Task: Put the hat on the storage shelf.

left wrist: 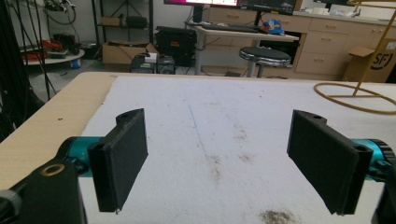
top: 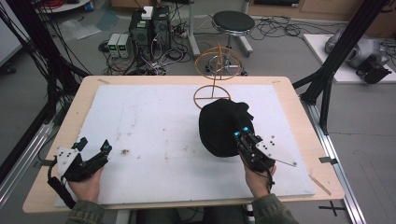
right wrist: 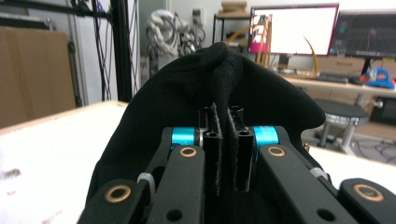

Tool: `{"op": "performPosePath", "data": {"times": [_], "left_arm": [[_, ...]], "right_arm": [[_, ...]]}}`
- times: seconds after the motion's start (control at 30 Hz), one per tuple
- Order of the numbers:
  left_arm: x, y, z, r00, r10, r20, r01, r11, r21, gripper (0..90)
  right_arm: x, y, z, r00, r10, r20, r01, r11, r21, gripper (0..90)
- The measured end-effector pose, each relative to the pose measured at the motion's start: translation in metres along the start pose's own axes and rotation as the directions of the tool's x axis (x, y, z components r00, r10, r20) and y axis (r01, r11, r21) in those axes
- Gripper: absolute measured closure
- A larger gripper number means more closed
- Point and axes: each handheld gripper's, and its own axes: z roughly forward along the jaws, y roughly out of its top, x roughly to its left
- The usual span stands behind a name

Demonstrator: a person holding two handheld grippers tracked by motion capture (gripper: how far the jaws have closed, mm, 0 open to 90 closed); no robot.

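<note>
A black cloth cap (top: 223, 126) lies on the white mat (top: 154, 121) right of the middle. My right gripper (top: 242, 135) is shut on the cap's near edge; in the right gripper view the black fabric (right wrist: 196, 98) bunches up between the closed jaws of that gripper (right wrist: 223, 140). My left gripper (top: 95, 149) rests near the table's front left corner, held in a hand. Its jaws stand wide apart with nothing between them, and the left gripper view shows bare stained mat under the gripper (left wrist: 224, 158). A yellow wire stand (top: 215, 70) rises just behind the cap.
The wooden table (top: 65, 121) carries the mat. Behind it on the floor are computer boxes (top: 149, 28), cables and a round black stool (top: 233, 21). A black frame post (top: 345, 46) slants at the right. A small dirt spot (top: 125, 151) marks the mat.
</note>
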Motion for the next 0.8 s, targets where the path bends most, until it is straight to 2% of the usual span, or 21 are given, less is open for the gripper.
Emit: {"op": "performPosePath", "data": {"times": [0.13,0.37,0.47,0.53,0.6,0.8], "left_arm": [[0.000,0.000,-0.001,1.0000,-0.003,0.002,0.003,1.0000,0.001,20.4],[0.000,0.000,-0.001,0.9999,-0.012,0.000,0.012,0.9999,-0.006,20.0],[0.000,0.000,-0.002,0.9999,-0.016,0.002,0.016,0.9999,-0.003,20.0],[0.001,0.000,-0.002,0.9997,-0.023,0.003,0.023,0.9997,-0.002,20.0],[0.002,0.000,-0.003,0.9994,-0.034,0.003,0.034,0.9994,-0.008,20.0],[0.006,0.000,-0.004,0.9978,-0.066,-0.003,0.066,0.9977,-0.013,20.0]], "right_arm": [[0.002,0.011,-0.002,0.9997,-0.021,0.014,0.022,0.998,-0.064,86.8],[0.000,0.030,0.006,0.9994,-0.025,0.024,0.028,0.994,-0.105,86.8],[-0.001,0.034,0.011,0.9986,-0.030,0.044,0.035,0.992,-0.125,86.8],[-0.003,0.037,0.018,0.9975,-0.034,0.062,0.043,0.988,-0.149,86.8],[-0.003,0.037,0.020,0.9974,-0.033,0.064,0.042,0.987,-0.153,86.8],[-0.006,0.052,0.043,0.9963,-0.021,0.083,0.036,0.983,-0.181,86.8]]}}
